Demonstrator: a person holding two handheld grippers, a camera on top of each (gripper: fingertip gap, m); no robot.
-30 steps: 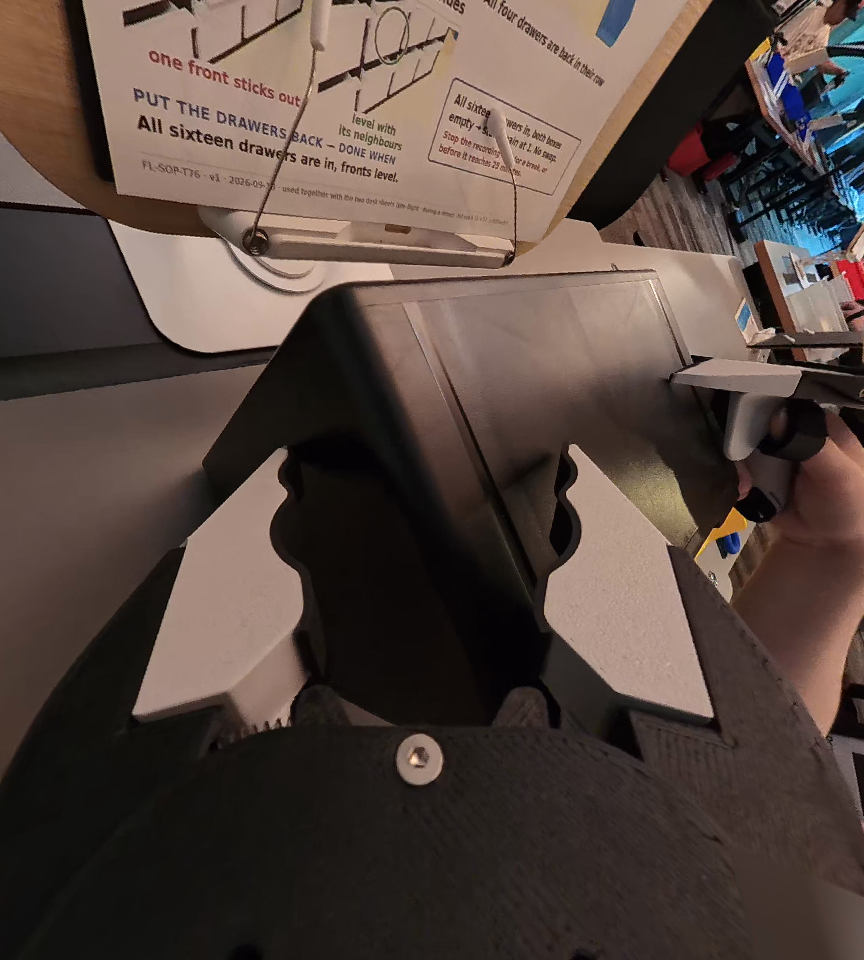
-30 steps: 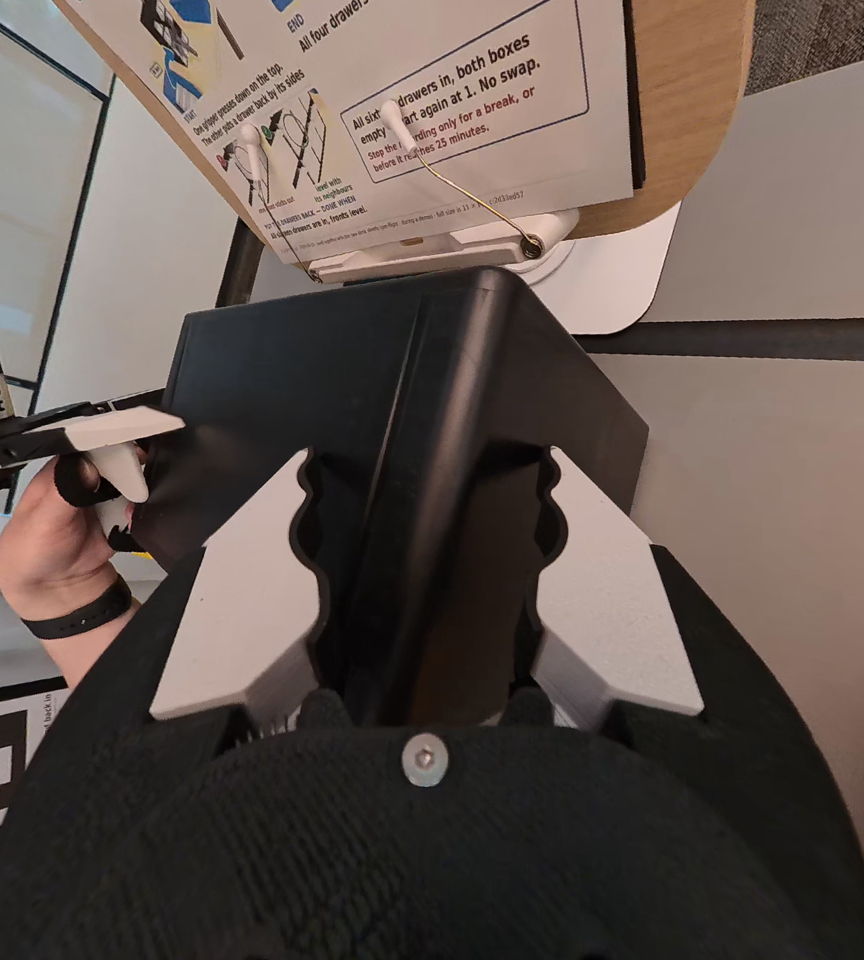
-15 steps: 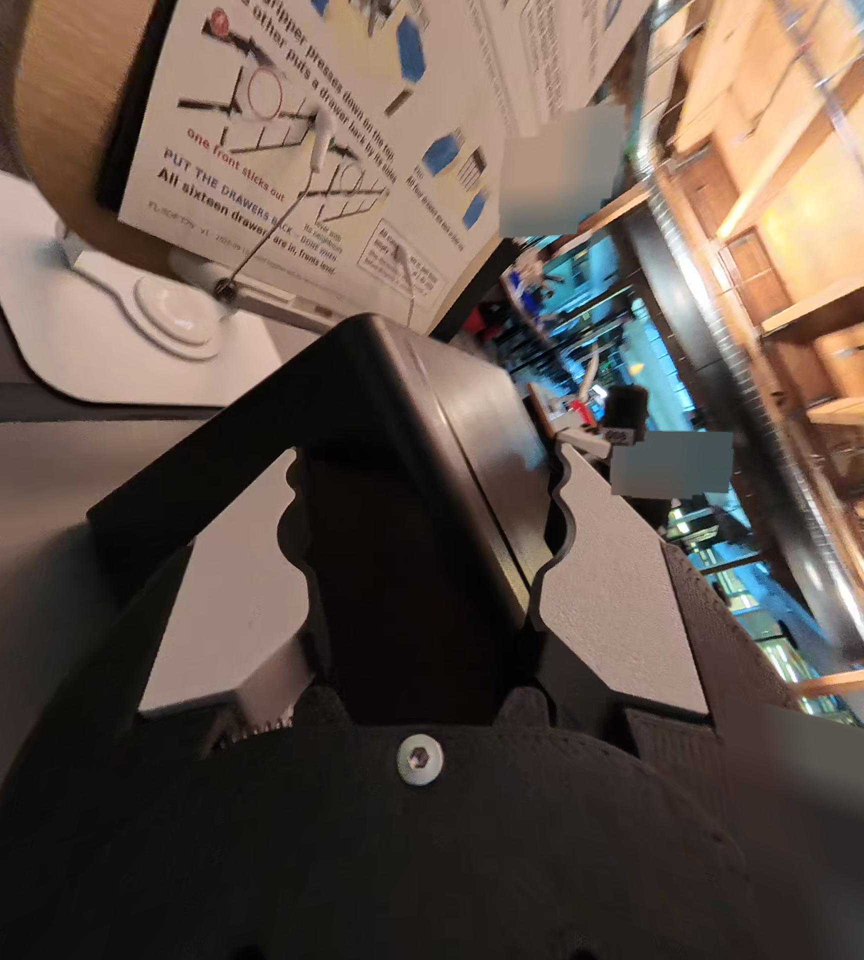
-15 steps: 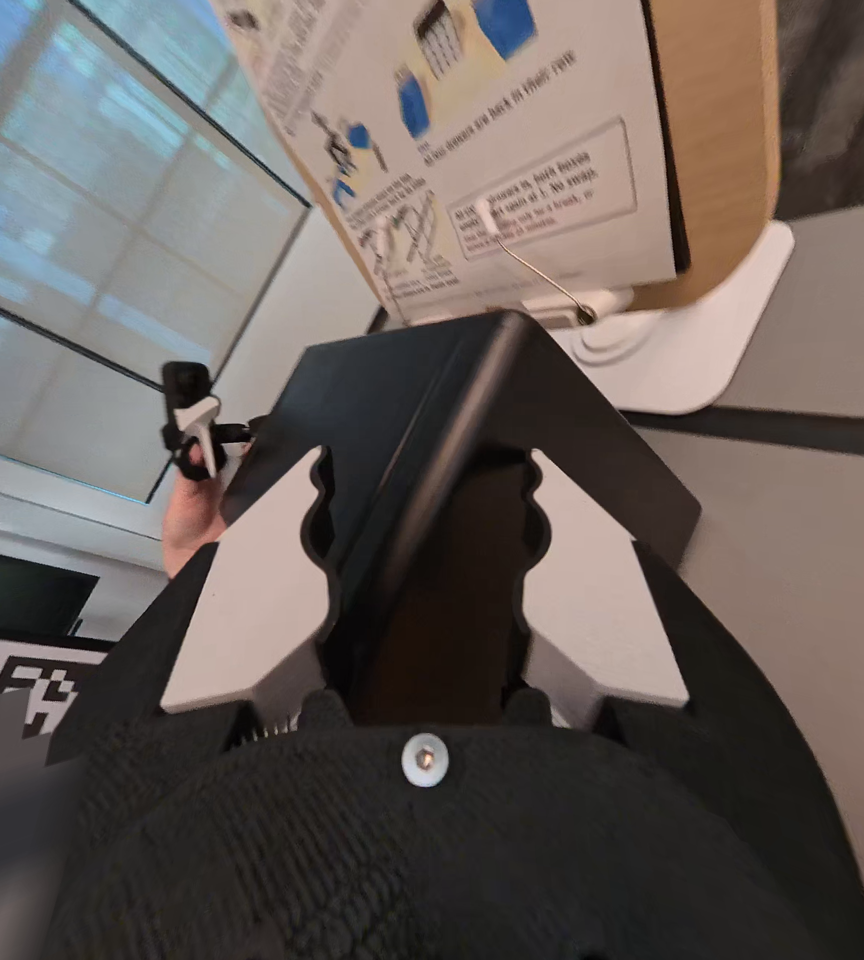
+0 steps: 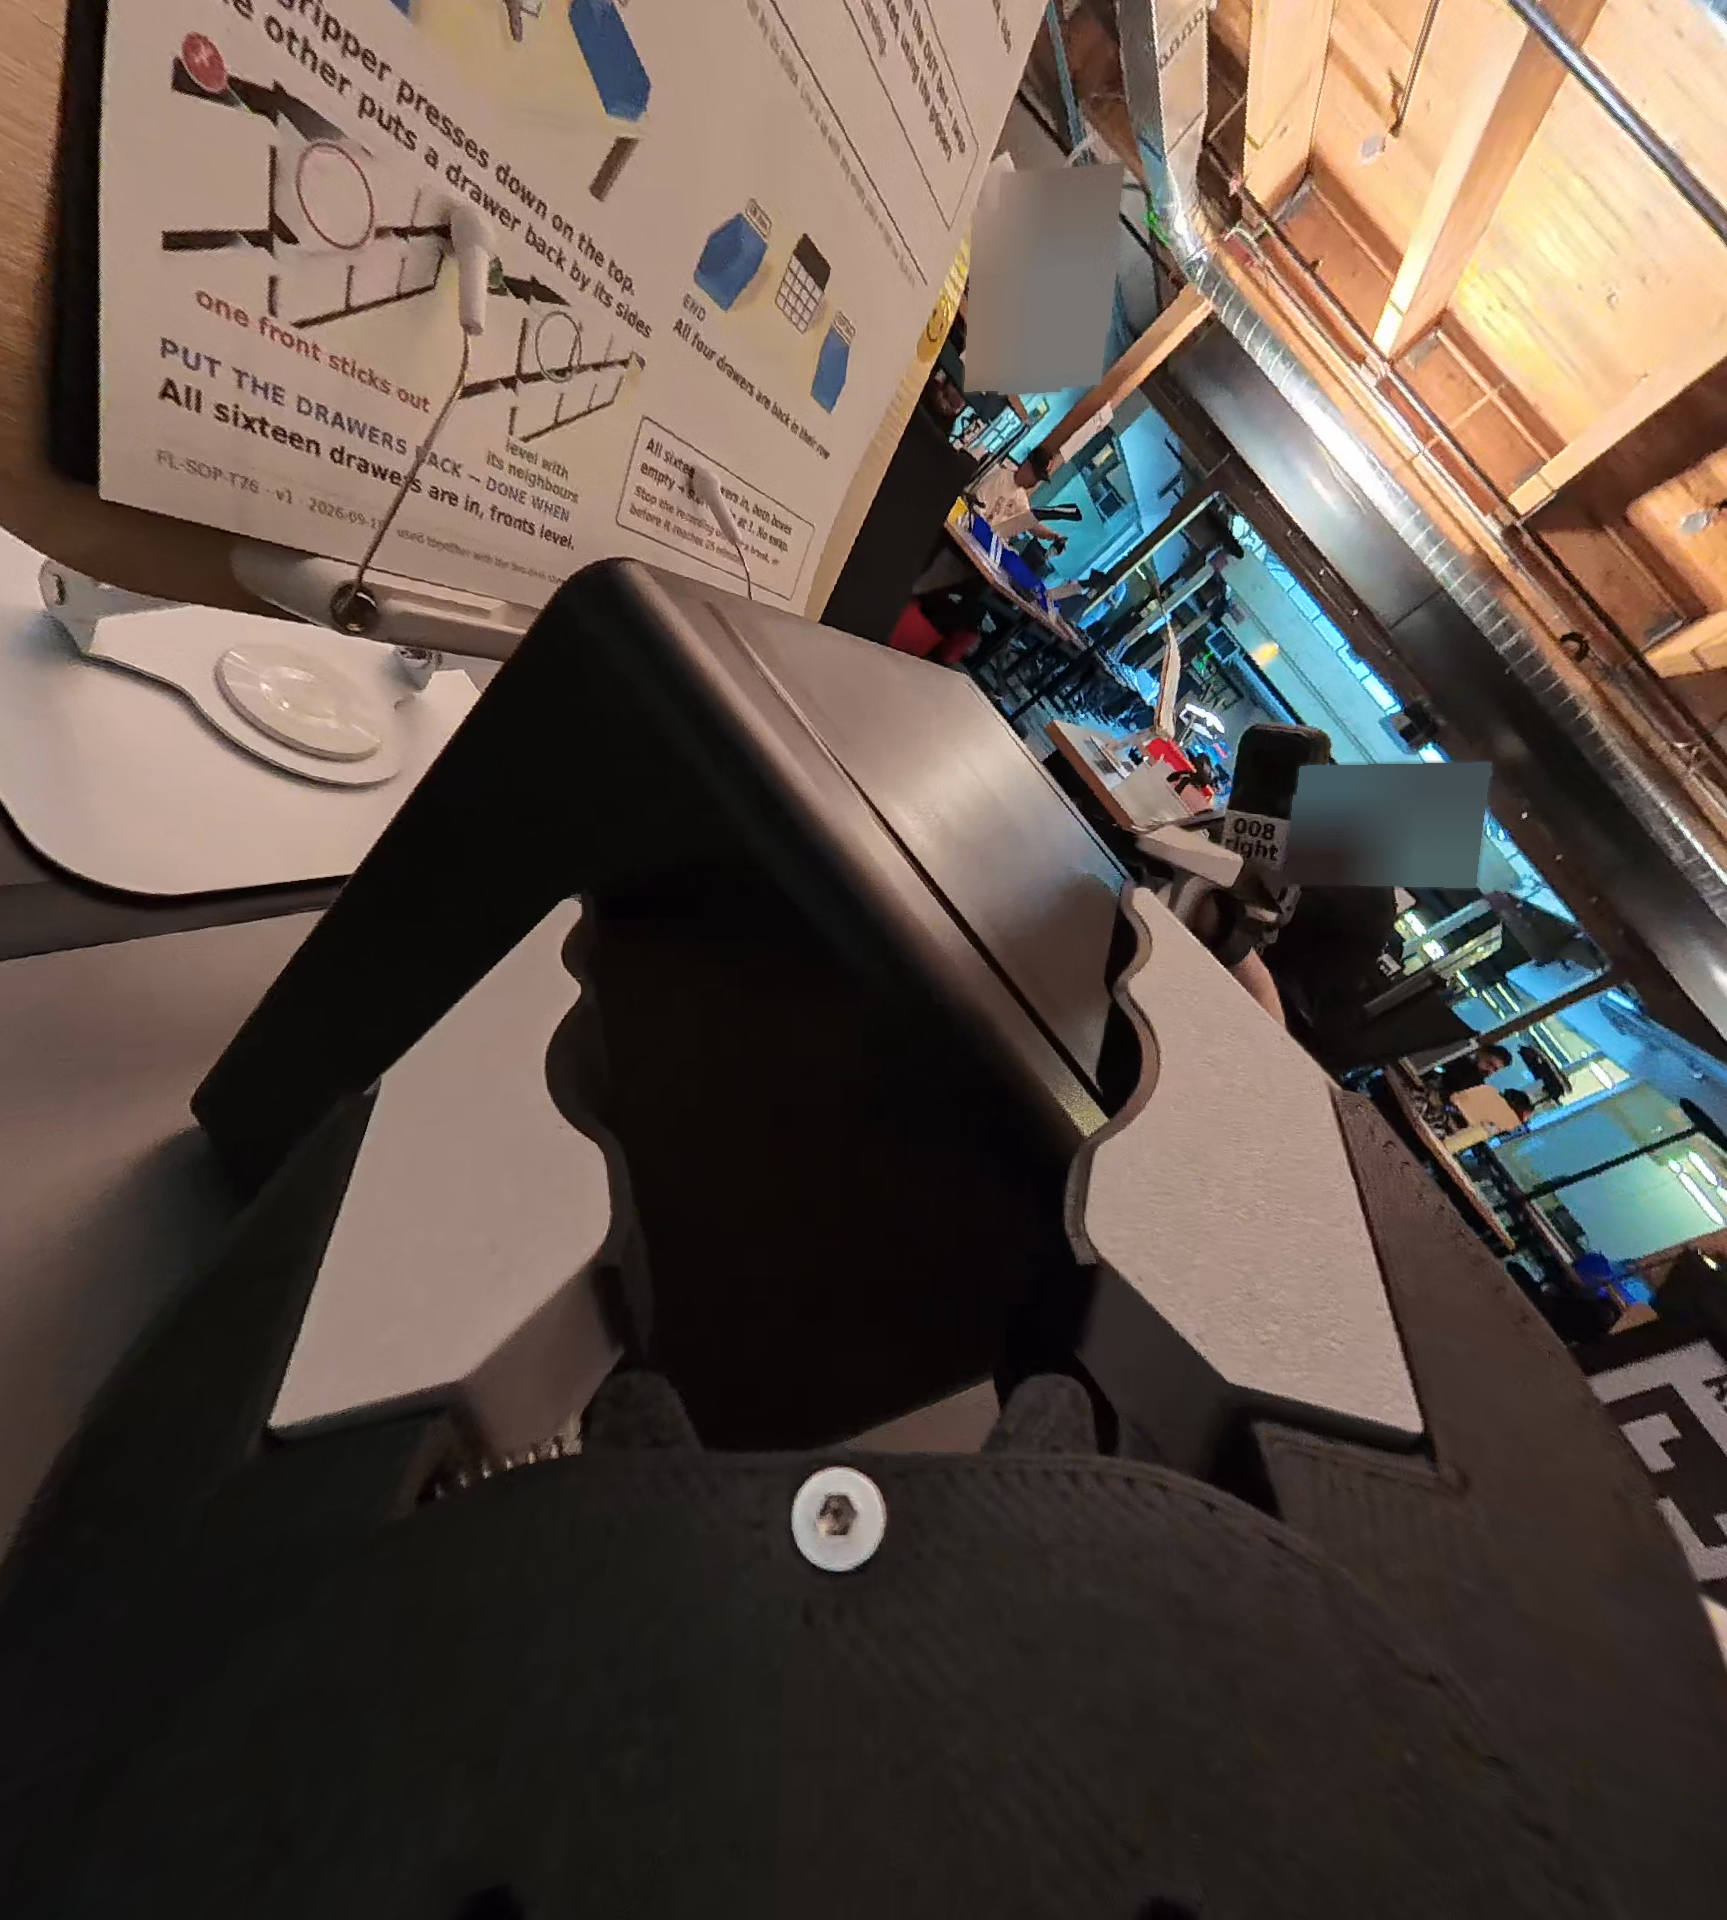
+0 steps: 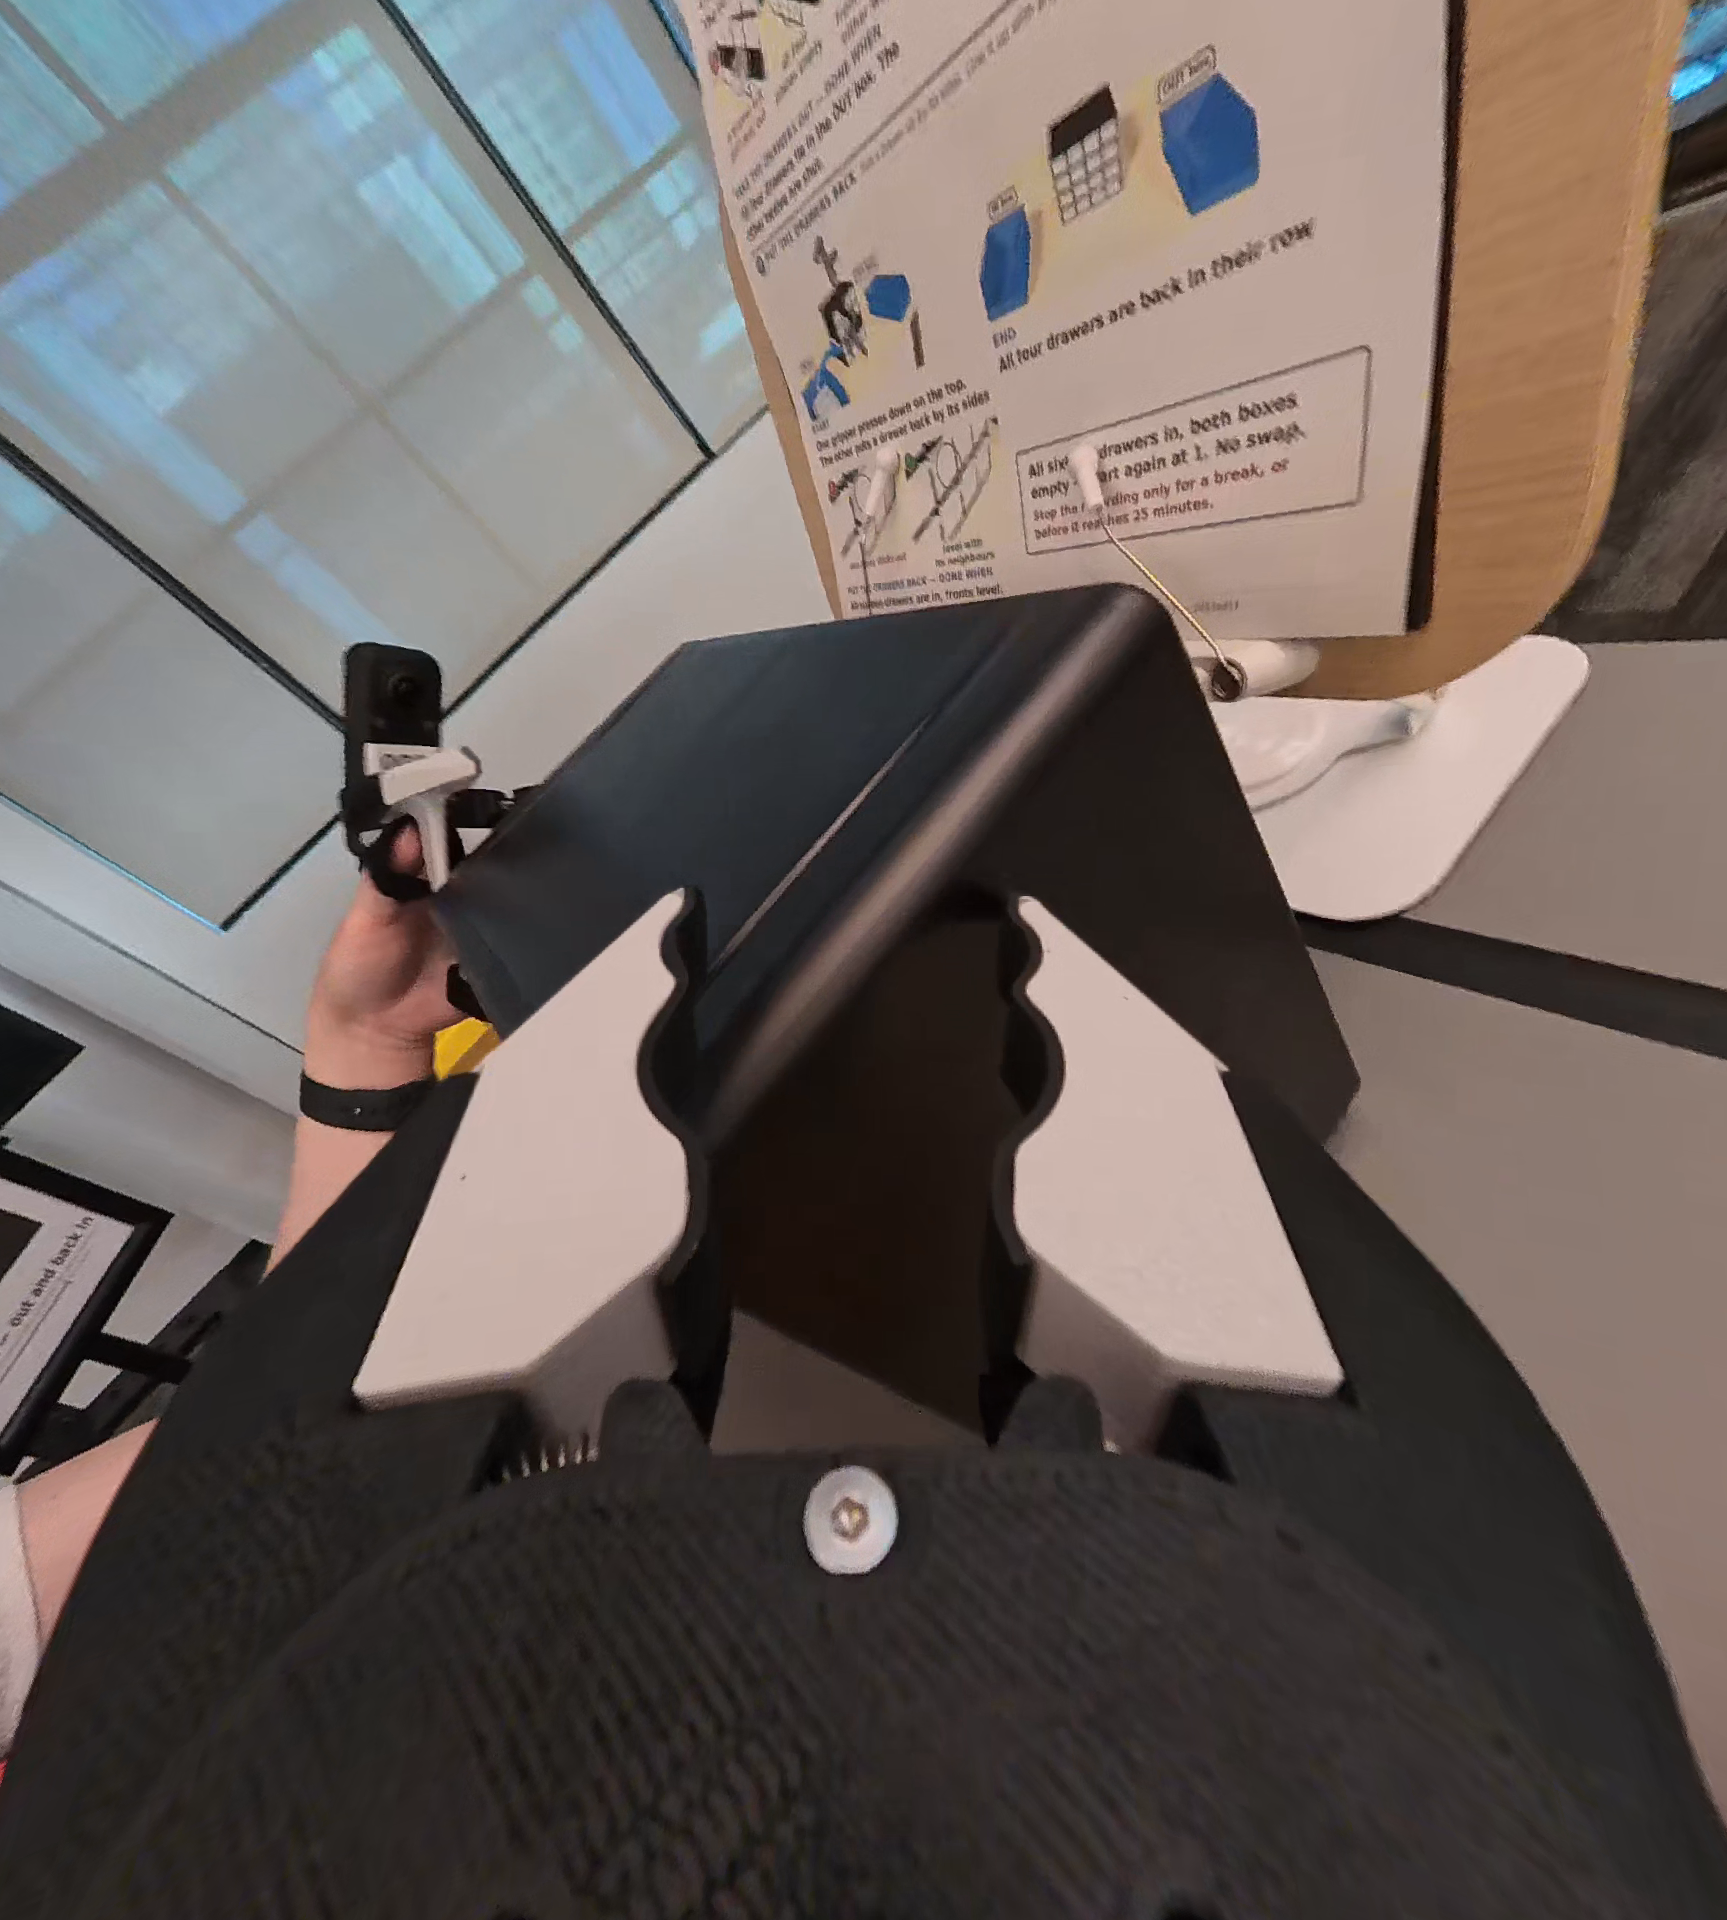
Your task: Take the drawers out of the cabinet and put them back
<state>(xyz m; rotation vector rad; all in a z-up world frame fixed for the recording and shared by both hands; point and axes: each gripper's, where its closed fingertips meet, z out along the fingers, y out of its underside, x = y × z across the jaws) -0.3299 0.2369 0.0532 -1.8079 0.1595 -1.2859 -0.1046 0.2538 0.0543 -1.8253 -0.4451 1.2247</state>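
Setting: open-plan lab or workshop space. Exposed timber ceiling beams (image 5: 1461, 156), silver ventilation duct (image 5: 1378, 343), rows of workbenches (image 5: 1098, 613) in background. Grey table (image 6: 1565, 1299) carries a printed instruction sheet (image 6: 1098, 312) on a stand; large windows (image 6: 215, 364) behind.

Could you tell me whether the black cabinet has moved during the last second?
Yes: the black cabinet, clamped by both grippers, has tipped up off the grey table, judged against the instruction sheet behind.
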